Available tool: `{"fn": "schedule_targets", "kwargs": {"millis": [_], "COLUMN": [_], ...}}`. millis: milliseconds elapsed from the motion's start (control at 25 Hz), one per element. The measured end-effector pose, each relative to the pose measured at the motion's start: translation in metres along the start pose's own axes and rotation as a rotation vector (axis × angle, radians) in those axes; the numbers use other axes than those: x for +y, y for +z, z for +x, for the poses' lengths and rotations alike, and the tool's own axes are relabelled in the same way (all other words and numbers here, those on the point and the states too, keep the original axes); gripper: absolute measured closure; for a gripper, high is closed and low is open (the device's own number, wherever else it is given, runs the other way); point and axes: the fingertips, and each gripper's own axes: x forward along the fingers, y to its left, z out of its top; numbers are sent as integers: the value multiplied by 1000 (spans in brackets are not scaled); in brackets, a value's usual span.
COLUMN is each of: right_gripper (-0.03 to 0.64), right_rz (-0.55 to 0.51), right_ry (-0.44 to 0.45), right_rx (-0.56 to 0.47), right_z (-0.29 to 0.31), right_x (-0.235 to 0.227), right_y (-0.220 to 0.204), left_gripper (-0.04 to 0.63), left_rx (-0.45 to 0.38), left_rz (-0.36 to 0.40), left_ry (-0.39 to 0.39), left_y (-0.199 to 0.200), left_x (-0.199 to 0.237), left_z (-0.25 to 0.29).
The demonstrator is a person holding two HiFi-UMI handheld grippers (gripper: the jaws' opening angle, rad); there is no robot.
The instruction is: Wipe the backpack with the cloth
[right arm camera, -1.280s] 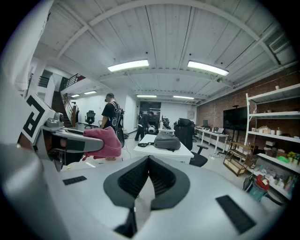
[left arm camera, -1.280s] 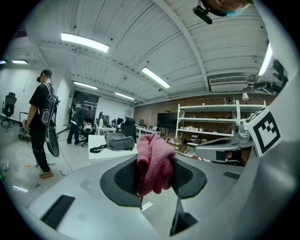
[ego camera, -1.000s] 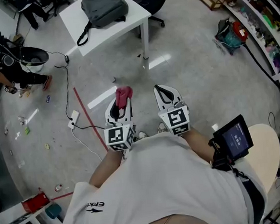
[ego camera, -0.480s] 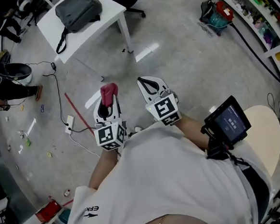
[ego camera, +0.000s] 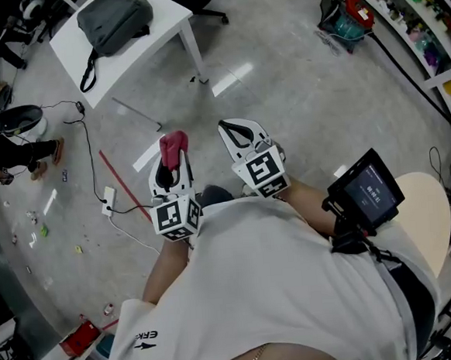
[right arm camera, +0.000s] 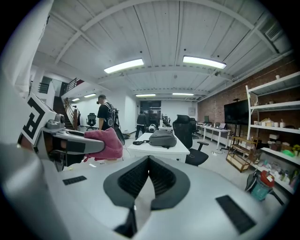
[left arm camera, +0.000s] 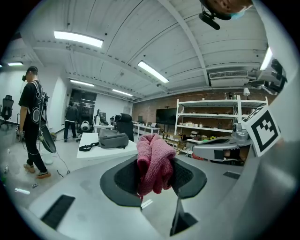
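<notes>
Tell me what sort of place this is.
Probably a lab-style workshop: white table with a grey fabric backpack, white metal shelving along a brick wall, black cables across the grey concrete floor.

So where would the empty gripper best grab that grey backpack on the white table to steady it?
Probably the black strap: it trails off the backpack toward the table edge, thin enough for the right gripper's jaws. Come from that edge side; the body lies flat and bulky.

The room is bright and even. Long ceiling lamps (right arm camera: 123,65) give the light, and they make white glare patches on the glossy floor (ego camera: 305,107). Both gripper views bend strongly and go dark at the corners. The cloth (left arm camera: 152,161) is sharp; shadows are soft.
</notes>
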Motion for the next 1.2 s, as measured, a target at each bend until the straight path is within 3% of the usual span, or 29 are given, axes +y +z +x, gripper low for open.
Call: {"fn": "schedule_targets", "kwargs": {"millis": [360,640,880,1200], "right_gripper": [614,614,614,614], "right_rz": [7,-11,-25,-60], "right_ry": [-21,-39,-24,11], "right_rx": [23,21,-2,15], "right_z": [69,180,206,297], "right_x": [-24,-26,-9,5], "right_y": [8,53,94,105], "left_gripper": [446,446,446,447], "left_rx": [-5,-34,-52,-58], "left_rz": [1,-6,-2,-37], "left_ry": [-12,-29,-17,15], "left_y": [12,47,77,72], "left_x": [48,141,173,250], "left_z": [66,138,136,175]}}
